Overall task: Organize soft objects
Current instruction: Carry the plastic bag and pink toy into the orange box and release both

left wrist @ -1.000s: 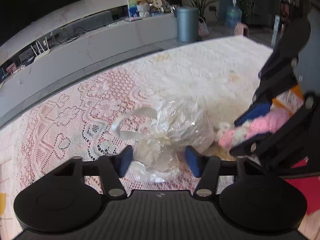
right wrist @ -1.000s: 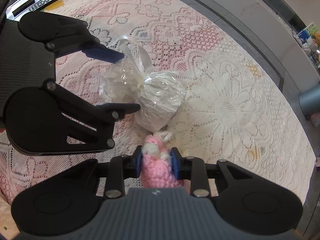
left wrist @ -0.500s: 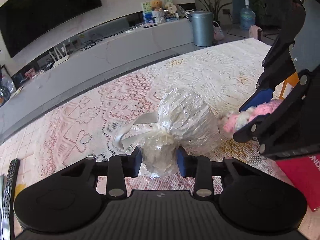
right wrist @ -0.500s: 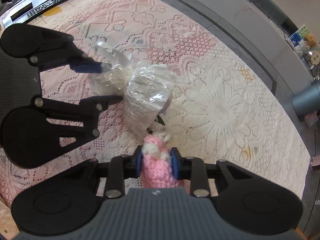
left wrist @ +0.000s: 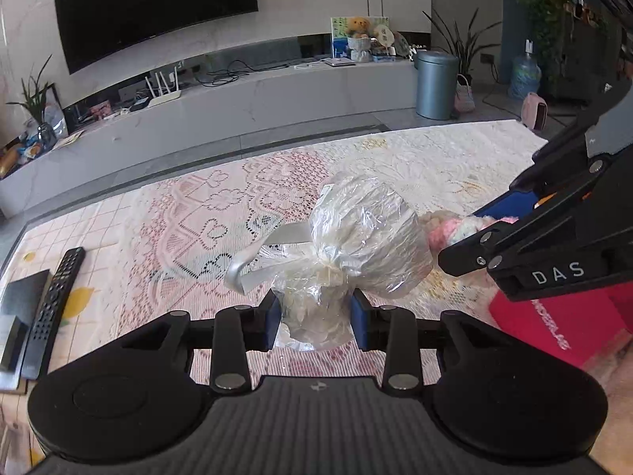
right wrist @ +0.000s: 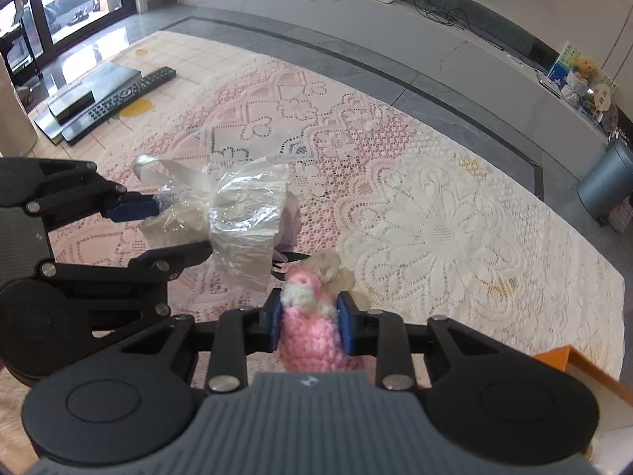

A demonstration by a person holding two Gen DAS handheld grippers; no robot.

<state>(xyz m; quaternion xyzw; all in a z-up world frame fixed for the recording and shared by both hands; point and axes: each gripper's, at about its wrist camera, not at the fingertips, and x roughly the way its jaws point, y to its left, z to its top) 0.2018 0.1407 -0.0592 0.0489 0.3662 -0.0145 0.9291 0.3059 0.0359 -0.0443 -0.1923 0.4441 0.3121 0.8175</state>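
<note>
My left gripper (left wrist: 315,316) is shut on the gathered neck of a clear plastic-wrapped bundle (left wrist: 366,243) with a white ribbon (left wrist: 253,261), held above the lace-covered table (left wrist: 198,213). In the right wrist view the left gripper (right wrist: 166,229) holds the bundle (right wrist: 245,225) at left. My right gripper (right wrist: 309,322) is shut on a pink and white crocheted toy (right wrist: 312,336), also lifted. In the left wrist view the right gripper (left wrist: 474,229) holds the toy (left wrist: 455,227) just right of the bundle.
A remote control (left wrist: 53,304) and a black box (left wrist: 19,312) lie at the table's left end. A red box (left wrist: 554,316) sits at the right, and an orange edge (right wrist: 573,364) shows in the right wrist view. The table's far edge borders grey floor.
My left gripper closed on the bundle's neck and lifted it off the table. My right gripper rose too, still holding the pink toy.
</note>
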